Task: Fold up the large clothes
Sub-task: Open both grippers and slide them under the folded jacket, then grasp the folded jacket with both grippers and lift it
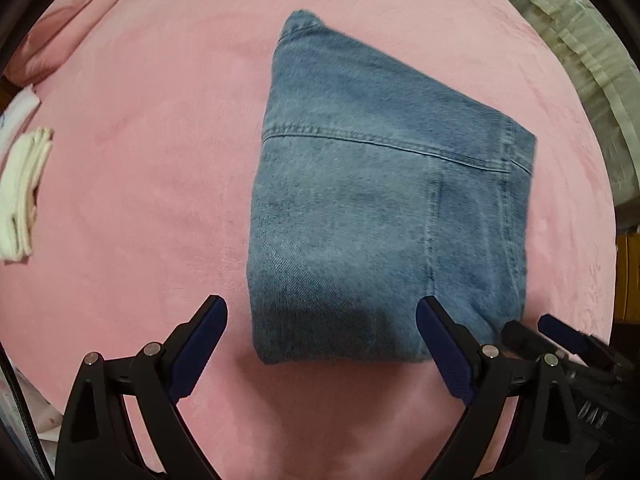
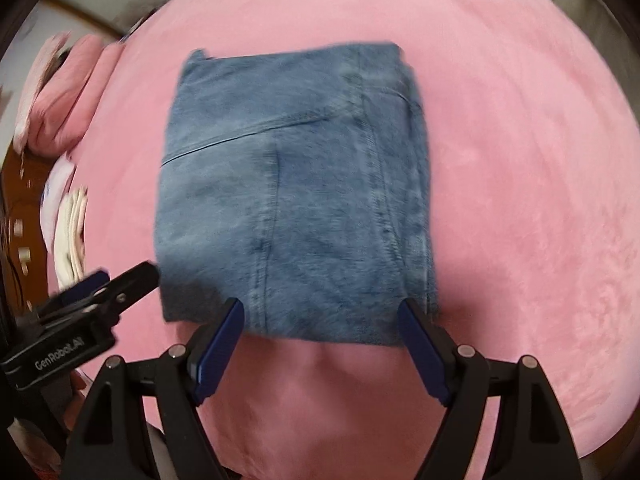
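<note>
A pair of blue jeans (image 1: 380, 200) lies on a big pink bed (image 1: 140, 160). The jeans are already folded into a small, thick packet. They sit near the middle of the bed, flat and neat.

Two sets of tongs hang over the near edge of the packet. The left tongs (image 1: 320, 344) are wide open, with nothing between them. One blue pad is off to the side of the jeans and the other is over the near edge of the denim. The right tongs (image 2: 320, 340) are wide open too, and they grip nothing. Both point down at the jeans.

I think the folding is almost done. The step now looks like coming down to take the near edge. The next move may be one more fold, or lifting the packet away. For that, each pair of tongs needs to get a pad under the thick edge and squeeze all the layers, or the packet may fall open.

The left view shows a stack of white cloth (image 1: 24, 200) at the side of the bed and a pale curtain (image 1: 560, 20) far off. It is also sharper. The right view is blurry, but it shows the far side of the jeans squarely, and the left tongs from the side.
</note>
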Tool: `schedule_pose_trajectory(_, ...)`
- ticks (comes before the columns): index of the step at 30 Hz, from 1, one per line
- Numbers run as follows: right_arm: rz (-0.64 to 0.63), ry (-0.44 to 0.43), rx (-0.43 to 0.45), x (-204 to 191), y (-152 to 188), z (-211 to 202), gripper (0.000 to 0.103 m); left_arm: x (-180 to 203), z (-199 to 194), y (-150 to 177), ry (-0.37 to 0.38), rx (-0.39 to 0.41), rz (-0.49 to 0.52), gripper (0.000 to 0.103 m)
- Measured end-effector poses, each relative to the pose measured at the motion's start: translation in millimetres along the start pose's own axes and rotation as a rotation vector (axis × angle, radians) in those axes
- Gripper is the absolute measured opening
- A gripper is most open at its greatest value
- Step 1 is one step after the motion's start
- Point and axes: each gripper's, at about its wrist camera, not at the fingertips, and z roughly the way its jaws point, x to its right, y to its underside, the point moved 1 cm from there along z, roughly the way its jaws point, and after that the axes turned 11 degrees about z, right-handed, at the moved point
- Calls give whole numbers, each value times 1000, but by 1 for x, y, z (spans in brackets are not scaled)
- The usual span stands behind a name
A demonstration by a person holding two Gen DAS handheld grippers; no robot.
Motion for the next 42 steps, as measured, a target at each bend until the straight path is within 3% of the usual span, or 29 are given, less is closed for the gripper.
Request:
schedule_pose_trajectory(2, 83, -33, -17, 17, -8, 12, 79, -8, 10, -2, 40, 19, -3, 94)
schedule_pose_trajectory(5, 182, -175, -26, 45, -21, 31, 79, -18, 24, -5, 76, 29, 9, 94)
schedule_pose_trajectory(8, 219, -283, -16, 61, -34, 43, 79, -30, 38, -10, 98, 24, 12, 94)
schedule_pose_trajectory(11, 232, -335, -55, 67, -43, 56, 81, -40, 54, -17, 116, 1, 22, 94)
schedule_pose_trajectory(14, 210, -358, -78, 68, -45, 57, 81, -50, 68, -22, 113, -15, 5, 94)
schedule_pose_trajectory(17, 156, -353, -76, 66, -44, 48, 81, -62, 83, -26, 176, -48, -56, 94)
schedule_pose_trajectory(21, 89, -239, 25, 63, -49, 29, 81, -71, 100, -33, 288, -69, -133, 94)
schedule_pose_trajectory(23, 78, -260, 44, 66, -58, 28, 81, -72, 106, -37, 322, -65, -144, 94)
schedule_pose_trajectory(27, 72, -297, 5, 62, -82, 55, 65, -74, 112, -47, 327, -51, -116, 96)
schedule_pose_trajectory(33, 47, -467, 13, 53, -108, 86, 61, -85, 121, -51, 374, -30, -89, 98)
schedule_pose_trajectory(36, 47, -492, 2, 53, -113, 92, 43, -88, 123, -58, 379, -22, -62, 99)
schedule_pose_trajectory(38, 61, -532, -1, 58, -112, 93, 37, -89, 124, -57, 369, -18, -60, 99)
schedule_pose_trajectory(40, 74, -554, 6, 59, -109, 92, 31, -81, 120, -59, 340, -17, -56, 95)
schedule_pose_trajectory(42, 78, -548, 22, 56, -106, 88, 26, -73, 112, -58, 306, -17, -57, 85)
